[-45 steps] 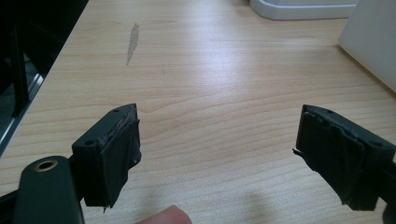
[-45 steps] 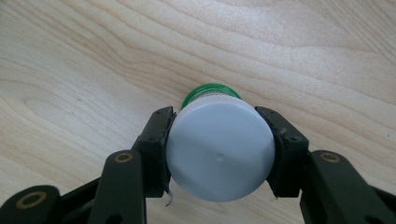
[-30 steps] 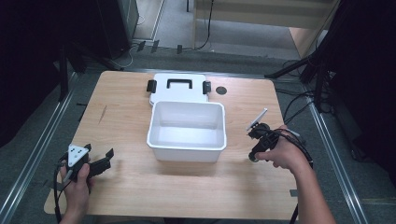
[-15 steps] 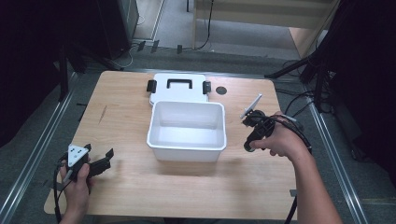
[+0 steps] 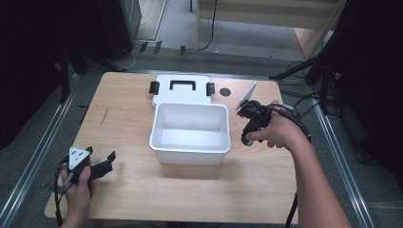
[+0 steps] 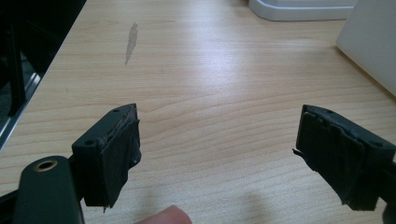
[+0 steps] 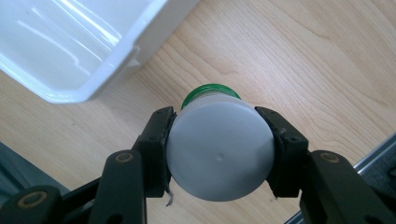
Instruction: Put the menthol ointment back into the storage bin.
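My right gripper (image 7: pixel 219 149) has its fingers clenched on a white-capped bottle (image 7: pixel 219 151); my left gripper (image 6: pixel 217 156) sits released, bare worktop (image 6: pixel 219 84) between its fingers.

Wood table (image 5: pixel 133 185) w/ white bin (image 5: pixel 190 142), lid (image 5: pixel 180 92)

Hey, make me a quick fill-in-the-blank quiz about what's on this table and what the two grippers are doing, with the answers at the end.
1. The right gripper is shut on a small bottle with a grey round cap and a ____ ring below it.
2. The left gripper has its jaws ____, with nothing between them.
3. The white rectangular plastic tub at the middle of the wooden table holds ____.
4. The white lid behind the tub has a ____ handle.

Missing words: green; open; nothing; black
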`<state>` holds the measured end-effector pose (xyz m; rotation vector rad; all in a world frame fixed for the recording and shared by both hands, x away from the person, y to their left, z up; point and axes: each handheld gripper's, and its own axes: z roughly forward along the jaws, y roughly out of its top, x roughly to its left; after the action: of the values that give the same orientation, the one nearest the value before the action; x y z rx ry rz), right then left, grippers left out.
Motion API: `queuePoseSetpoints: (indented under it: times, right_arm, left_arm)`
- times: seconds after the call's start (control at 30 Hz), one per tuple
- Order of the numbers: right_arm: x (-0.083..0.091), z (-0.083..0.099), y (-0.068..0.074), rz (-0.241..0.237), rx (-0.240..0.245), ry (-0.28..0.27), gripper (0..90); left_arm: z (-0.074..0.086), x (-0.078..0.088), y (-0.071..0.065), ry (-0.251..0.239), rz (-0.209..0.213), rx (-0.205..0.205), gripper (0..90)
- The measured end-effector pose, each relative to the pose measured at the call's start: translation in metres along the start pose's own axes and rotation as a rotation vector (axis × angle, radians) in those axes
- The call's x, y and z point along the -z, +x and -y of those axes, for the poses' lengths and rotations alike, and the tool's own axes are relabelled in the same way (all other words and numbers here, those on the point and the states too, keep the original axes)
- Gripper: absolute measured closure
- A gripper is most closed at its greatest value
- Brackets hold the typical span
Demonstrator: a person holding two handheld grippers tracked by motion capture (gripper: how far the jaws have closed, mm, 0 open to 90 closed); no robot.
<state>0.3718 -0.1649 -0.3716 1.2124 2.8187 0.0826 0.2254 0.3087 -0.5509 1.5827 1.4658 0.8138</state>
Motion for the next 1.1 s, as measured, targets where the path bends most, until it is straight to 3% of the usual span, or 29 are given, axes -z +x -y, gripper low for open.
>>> queuePoseSetpoints:
  times: [0.53, 1.1]
  right_arm:
    - [0.04, -0.024, 0.012, 0.02, 0.034, -0.038, 51.4]
    - [0.035, -0.046, 0.033, -0.029, 0.101, -0.062, 51.4]
  left_arm:
    - [0.0, 0.0, 0.0, 0.004, 0.005, 0.003, 14.6]
    - [0.0, 0.0, 0.001, 0.004, 0.008, 0.005, 14.6]
